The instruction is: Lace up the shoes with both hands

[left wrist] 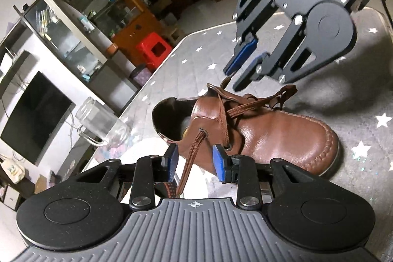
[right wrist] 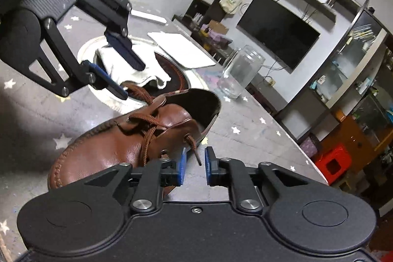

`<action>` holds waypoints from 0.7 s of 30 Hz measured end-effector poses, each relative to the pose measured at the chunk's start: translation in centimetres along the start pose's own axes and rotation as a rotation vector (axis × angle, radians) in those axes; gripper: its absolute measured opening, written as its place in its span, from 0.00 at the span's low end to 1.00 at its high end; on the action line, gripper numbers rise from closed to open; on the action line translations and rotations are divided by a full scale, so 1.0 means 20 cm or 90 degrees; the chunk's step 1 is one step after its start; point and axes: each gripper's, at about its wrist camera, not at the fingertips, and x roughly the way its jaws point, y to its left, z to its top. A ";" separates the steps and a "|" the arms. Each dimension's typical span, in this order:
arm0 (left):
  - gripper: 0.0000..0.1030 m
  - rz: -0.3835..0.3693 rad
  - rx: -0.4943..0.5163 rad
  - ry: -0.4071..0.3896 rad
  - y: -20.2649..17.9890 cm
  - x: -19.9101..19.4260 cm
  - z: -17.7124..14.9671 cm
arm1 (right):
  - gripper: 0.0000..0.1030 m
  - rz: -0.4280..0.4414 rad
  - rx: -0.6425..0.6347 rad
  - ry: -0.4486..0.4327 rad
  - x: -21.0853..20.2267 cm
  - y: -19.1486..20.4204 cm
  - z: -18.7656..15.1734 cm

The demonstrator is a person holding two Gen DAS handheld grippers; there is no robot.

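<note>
Standing ahead of both my hand-held grippers on the star-patterned grey desk: one brown leather shoe. Left hand-held gripper open, a lace end running loose between its pads. Right hand-held gripper open, the other lace tip between its fingers. Glass jar, television beyond. Right view alone shows white cloth; left view alone, red stool.
</note>
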 end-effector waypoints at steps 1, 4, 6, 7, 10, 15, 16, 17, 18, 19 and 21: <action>0.33 -0.002 -0.002 -0.002 0.00 0.00 0.00 | 0.15 0.000 0.000 0.001 0.01 0.00 0.00; 0.33 -0.005 -0.005 -0.007 -0.01 -0.01 0.00 | 0.14 -0.002 0.004 0.003 0.03 0.01 0.01; 0.34 -0.007 -0.008 -0.008 -0.02 -0.02 0.01 | 0.08 -0.010 0.008 -0.003 0.02 0.01 0.02; 0.34 -0.007 -0.010 -0.008 -0.02 -0.02 0.01 | 0.02 -0.018 0.009 -0.010 0.01 0.01 0.02; 0.34 -0.010 -0.015 -0.011 -0.03 -0.02 0.00 | 0.02 -0.022 0.015 -0.011 0.00 0.01 0.04; 0.34 -0.018 -0.013 -0.016 -0.05 -0.03 0.01 | 0.02 -0.042 0.016 -0.032 -0.03 0.01 0.04; 0.34 -0.020 -0.014 -0.018 -0.05 -0.03 0.01 | 0.02 -0.045 0.016 -0.036 -0.03 0.01 0.04; 0.34 -0.021 -0.014 -0.019 -0.05 -0.03 0.02 | 0.02 -0.046 0.017 -0.037 -0.03 0.01 0.04; 0.34 -0.022 -0.015 -0.020 -0.05 -0.03 0.02 | 0.02 -0.046 0.020 -0.036 -0.03 0.01 0.04; 0.34 -0.022 -0.015 -0.022 -0.05 -0.03 0.02 | 0.02 -0.046 0.021 -0.035 -0.03 0.01 0.04; 0.34 -0.026 -0.016 -0.023 -0.05 -0.04 0.03 | 0.02 -0.044 0.025 -0.036 -0.04 0.00 0.04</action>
